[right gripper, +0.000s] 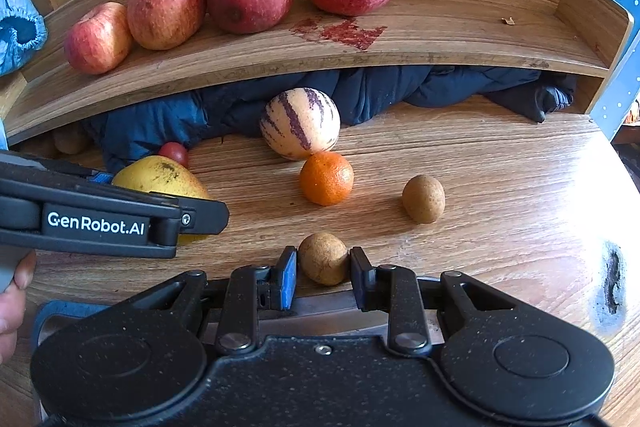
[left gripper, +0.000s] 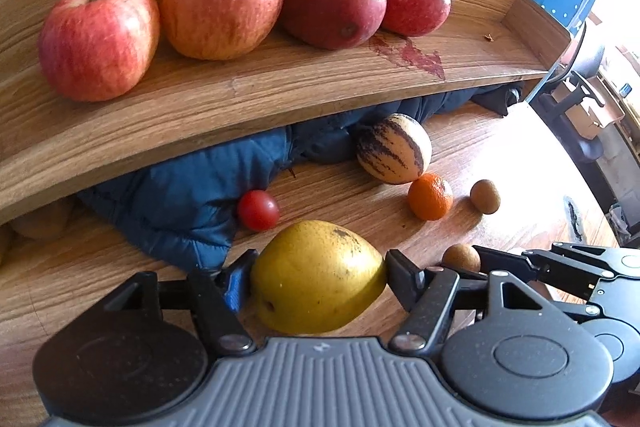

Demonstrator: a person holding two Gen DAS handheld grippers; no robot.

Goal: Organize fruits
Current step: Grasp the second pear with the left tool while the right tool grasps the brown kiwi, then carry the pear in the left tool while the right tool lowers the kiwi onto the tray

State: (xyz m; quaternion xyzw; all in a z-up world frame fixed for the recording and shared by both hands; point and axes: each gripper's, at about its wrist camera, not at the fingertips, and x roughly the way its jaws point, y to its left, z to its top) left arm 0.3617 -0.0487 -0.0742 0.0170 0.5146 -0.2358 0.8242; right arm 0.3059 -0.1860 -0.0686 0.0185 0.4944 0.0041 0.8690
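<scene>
Left wrist view shows us four apples (left gripper: 224,3) already lined along the wooden shelf (left gripper: 500,39), so we judge that part of the sorting done. Below the shelf, on the bench (left gripper: 500,155), the rest is loose: a striped melon-like fruit (left gripper: 394,149) just under the shelf's front edge, a small orange (left gripper: 430,197) touching it on the near side, a cherry tomato (left gripper: 258,209) beside the blue jacket (left gripper: 180,203) stuffed under the shelf, and a brown fruit (left gripper: 485,196) further out.

Our left tool (left gripper: 318,273) has its fingers pressed to both sides of a yellow pear (left gripper: 316,275), which rests on the bench well short of the shelf. Our right tool (right gripper: 323,261) brackets a second small brown fruit (right gripper: 323,258); the pads look to be at its sides, with perhaps a sliver of gap on the left one, so we cannot tell if it is truly clamped. By our reckoning, six fruits remain to be placed.
</scene>
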